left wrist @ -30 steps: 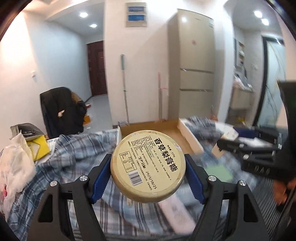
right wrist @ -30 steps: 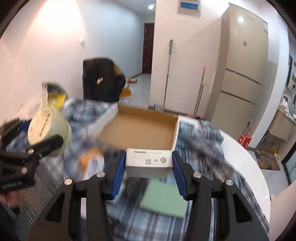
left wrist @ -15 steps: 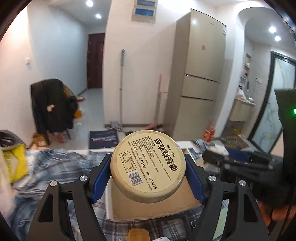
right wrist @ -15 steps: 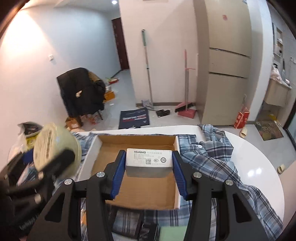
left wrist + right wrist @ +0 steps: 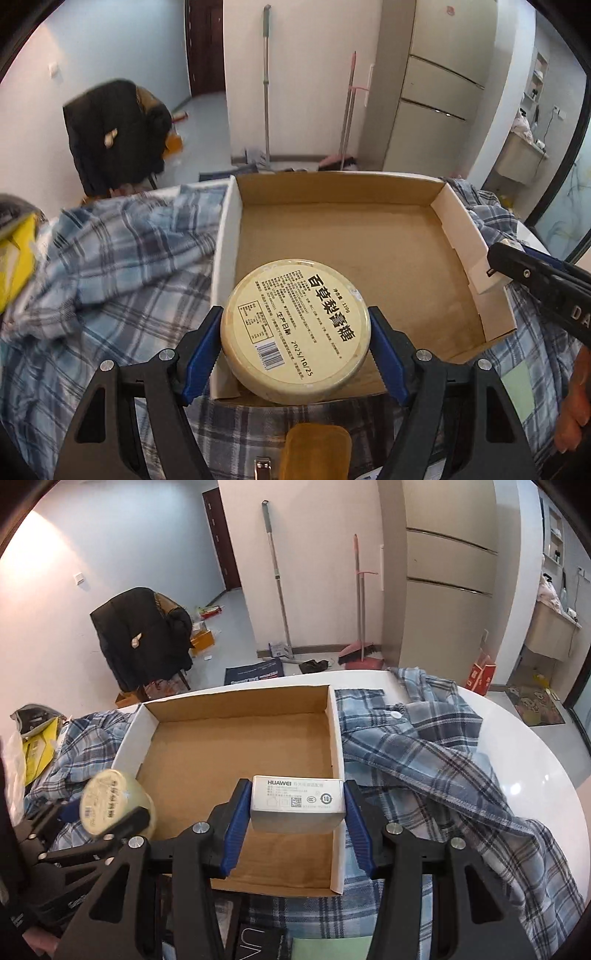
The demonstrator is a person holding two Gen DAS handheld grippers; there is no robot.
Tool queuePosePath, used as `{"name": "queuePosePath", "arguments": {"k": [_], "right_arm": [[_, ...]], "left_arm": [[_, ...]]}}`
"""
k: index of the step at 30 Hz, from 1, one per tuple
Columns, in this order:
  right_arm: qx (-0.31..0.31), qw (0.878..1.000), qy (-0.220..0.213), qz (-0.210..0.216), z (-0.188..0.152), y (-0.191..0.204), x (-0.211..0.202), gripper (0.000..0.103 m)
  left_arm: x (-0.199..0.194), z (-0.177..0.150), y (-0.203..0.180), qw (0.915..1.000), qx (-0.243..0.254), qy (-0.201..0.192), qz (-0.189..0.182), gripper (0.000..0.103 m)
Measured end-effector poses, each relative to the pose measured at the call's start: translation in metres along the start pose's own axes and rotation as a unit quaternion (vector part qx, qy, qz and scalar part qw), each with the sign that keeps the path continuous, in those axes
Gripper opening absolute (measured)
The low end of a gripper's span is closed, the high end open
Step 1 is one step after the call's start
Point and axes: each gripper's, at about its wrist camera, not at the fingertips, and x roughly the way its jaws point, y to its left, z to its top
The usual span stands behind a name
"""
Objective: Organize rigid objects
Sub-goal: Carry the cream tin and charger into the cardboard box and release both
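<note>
Cardboard box (image 5: 240, 753) sits under both loads: left gripper (image 5: 295, 350) clamps tin (image 5: 295, 328) at near-left corner, right gripper (image 5: 297, 821) clamps HUAWEI box (image 5: 297, 803) near-right.

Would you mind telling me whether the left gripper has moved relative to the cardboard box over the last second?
Yes. The left gripper, holding the round tin, has advanced toward the cardboard box, now over its near edge.

The cardboard tray (image 5: 240, 746) at frame centre has a bare floor, open from above; low walls ring it, with rumpled plaid shirts (image 5: 424, 746) crowding both sides.
</note>
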Motion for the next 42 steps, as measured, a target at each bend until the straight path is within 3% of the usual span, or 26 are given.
{"name": "queuePosePath", "arguments": {"k": [6, 11, 15, 18, 22, 24, 26, 29, 33, 35, 37, 42], "right_arm": [[-0.017, 1.000, -0.002, 0.002, 0.000, 0.007, -0.001, 0.048], [-0.015, 1.000, 0.001, 0.001, -0.001, 0.006, 0.001, 0.048], [-0.021, 1.000, 0.003, -0.001, -0.002, 0.008, 0.002, 0.048], [-0.021, 1.000, 0.000, 0.001, -0.002, 0.009, 0.001, 0.048], [-0.016, 0.999, -0.027, 0.007, 0.001, 0.009, -0.004, 0.048], [-0.025, 0.999, -0.037, 0.005, 0.006, 0.013, -0.002, 0.048], [-0.043, 0.998, -0.038, 0.003, 0.014, 0.020, 0.004, 0.048], [-0.070, 0.997, -0.020, -0.002, 0.024, 0.031, 0.020, 0.048], [-0.070, 0.997, 0.005, 0.016, 0.033, 0.044, 0.041, 0.048], [-0.071, 0.997, 0.017, 0.030, 0.035, 0.056, 0.049, 0.048], [-0.076, 0.996, 0.019, 0.039, 0.033, 0.074, 0.054, 0.048], [-0.074, 0.995, 0.030, 0.057, 0.029, 0.112, 0.060, 0.048]], "left_arm": [[0.009, -0.005, -0.005, 0.9997, 0.015, 0.021, 0.004, 0.077], [0.011, -0.005, -0.019, 0.9980, 0.040, 0.037, 0.032, 0.077], [0.004, -0.002, -0.015, 0.9993, 0.020, 0.031, -0.003, 0.077], [-0.012, 0.003, -0.006, 0.9993, -0.005, -0.011, -0.036, 0.086], [-0.042, 0.008, 0.003, 0.9948, -0.018, -0.090, -0.045, 0.087], [-0.056, 0.009, 0.010, 0.9896, -0.034, -0.133, -0.043, 0.088], [-0.064, 0.012, 0.019, 0.9833, -0.049, -0.171, -0.036, 0.100], [-0.063, 0.006, 0.030, 0.9724, -0.057, -0.226, 0.000, 0.103], [-0.047, 0.008, 0.048, 0.9730, -0.070, -0.220, 0.007, 0.103], [-0.046, 0.008, 0.061, 0.9712, -0.098, -0.215, 0.029, 0.103], [-0.043, 0.010, 0.080, 0.9707, -0.139, -0.188, 0.055, 0.103], [-0.025, 0.006, 0.118, 0.9708, -0.189, -0.134, 0.063, 0.103]]}}
